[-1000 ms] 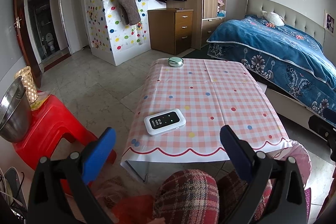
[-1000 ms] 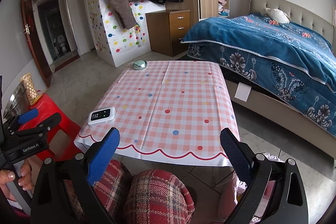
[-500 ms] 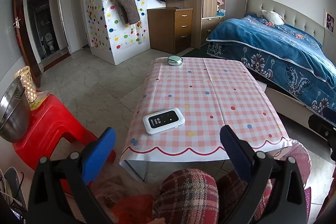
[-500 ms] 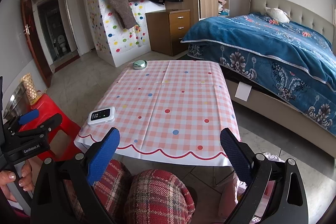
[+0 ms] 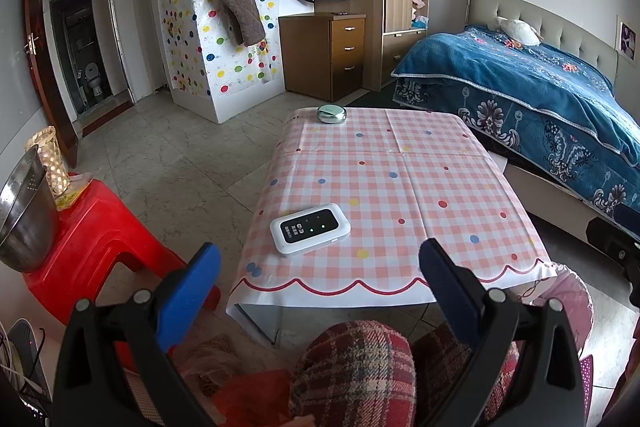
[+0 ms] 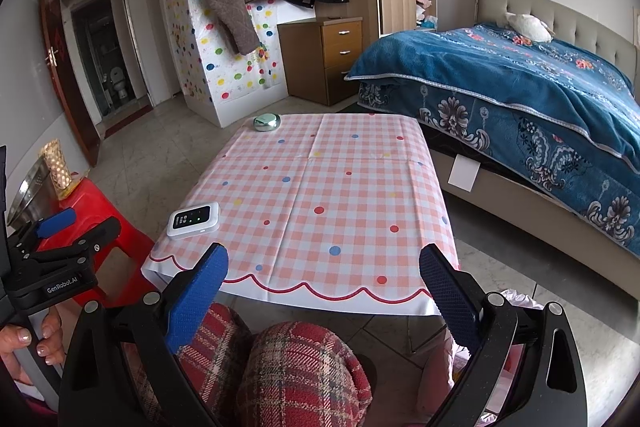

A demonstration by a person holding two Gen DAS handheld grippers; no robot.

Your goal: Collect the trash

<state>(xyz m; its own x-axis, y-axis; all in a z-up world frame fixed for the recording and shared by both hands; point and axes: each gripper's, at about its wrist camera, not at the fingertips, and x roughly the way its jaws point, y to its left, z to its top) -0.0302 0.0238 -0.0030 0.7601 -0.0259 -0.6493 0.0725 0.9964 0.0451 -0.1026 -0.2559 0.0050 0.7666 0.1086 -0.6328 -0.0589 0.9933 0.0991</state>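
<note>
- Worktop (image 5: 400, 187) under a pink checked cloth, no trash visible on it.
- Stool (image 5: 92, 227), red, left of worktop.
- Left gripper (image 5: 320, 287) wide, holding nothing.
- Right gripper (image 6: 324, 291) wide, holding nothing.
- White device (image 5: 310, 229) near front-left edge.
- Round tin (image 5: 331, 114) at far edge.

Our two grippers, left gripper (image 5: 319, 269) and right gripper (image 6: 323, 273), black frames with silver screws, blue textured pads (image 6: 196, 297), white GenRobot.AI lettering on the left one's side, our knees (image 6: 296, 375) in red plaid trousers, pale painted fingernails (image 6: 25, 337).
</note>
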